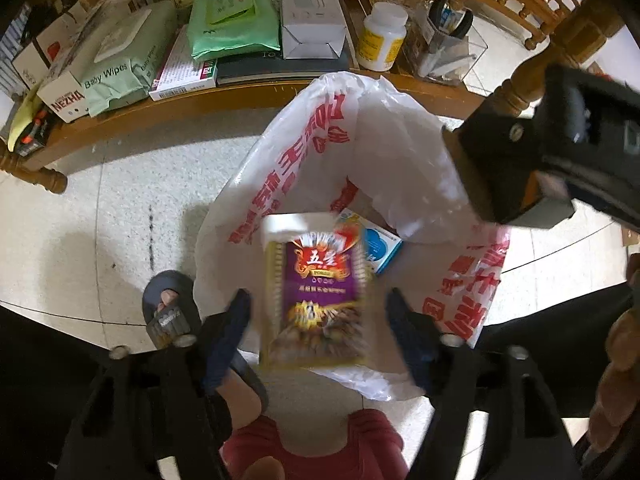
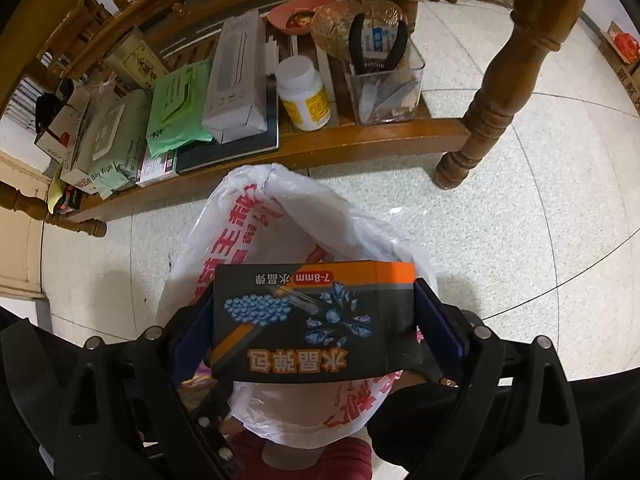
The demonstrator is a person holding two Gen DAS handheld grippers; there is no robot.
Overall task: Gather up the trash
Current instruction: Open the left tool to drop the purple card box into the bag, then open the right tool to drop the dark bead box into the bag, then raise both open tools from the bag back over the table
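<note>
A white plastic bag (image 1: 400,152) with red print stands open on the tiled floor. My left gripper (image 1: 320,320) points down over its mouth, open. A blurred purple and yellow snack box (image 1: 316,292) hangs between the fingers (image 1: 232,320) with a gap on each side. A blue and white box (image 1: 380,248) lies inside the bag. My right gripper (image 2: 316,328) is shut on a black and orange box (image 2: 312,316), held over the bag (image 2: 280,208). In the left wrist view that black box (image 1: 516,168) shows at the upper right, above the bag's rim.
A low wooden shelf (image 1: 240,100) behind the bag holds baby wipes (image 1: 116,68), a green pack (image 1: 232,20), a white carton (image 1: 308,12), a pill bottle (image 1: 380,36) and a clear tub (image 2: 384,84) with pliers. A turned table leg (image 2: 492,100) stands right. A sandalled foot (image 1: 168,308) rests left of the bag.
</note>
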